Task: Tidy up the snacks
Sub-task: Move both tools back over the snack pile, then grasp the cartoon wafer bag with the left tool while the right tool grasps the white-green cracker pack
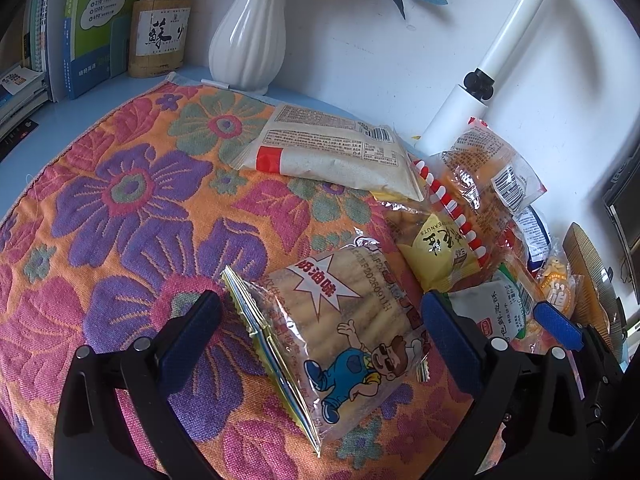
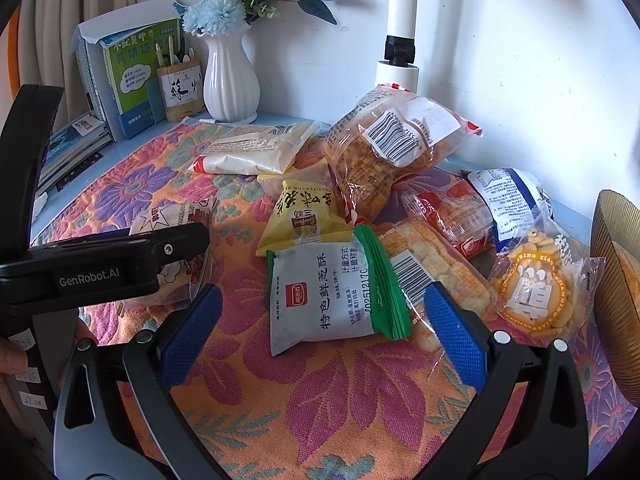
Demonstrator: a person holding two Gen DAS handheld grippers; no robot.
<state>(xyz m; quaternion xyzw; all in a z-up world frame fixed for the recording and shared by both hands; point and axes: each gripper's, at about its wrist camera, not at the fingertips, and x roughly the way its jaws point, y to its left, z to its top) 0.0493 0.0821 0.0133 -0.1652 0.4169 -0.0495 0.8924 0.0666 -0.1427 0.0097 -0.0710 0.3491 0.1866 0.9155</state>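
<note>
— Left gripper [image 1: 320, 332]?
— Spread wide around the cartoon biscuit packet [image 1: 340, 336], not pinching; its long axis runs near-to-far on the floral cloth [image 1: 120, 208].
— Right gripper [image 2: 322, 320]?
— Spread wide, empty, flanking the grey-green pastry packet [image 2: 320, 300].

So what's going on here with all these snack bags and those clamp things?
A person is sorting snacks on a floral orange cloth, with a hand-held gripper in each hand. The left hand-held gripper is open around a clear biscuit packet with a cartoon boy, which lies on the cloth. The right hand-held gripper is open around a grey-and-green pastry packet. The other snack bags are piled loosely beside a white ribbed vase.
</note>
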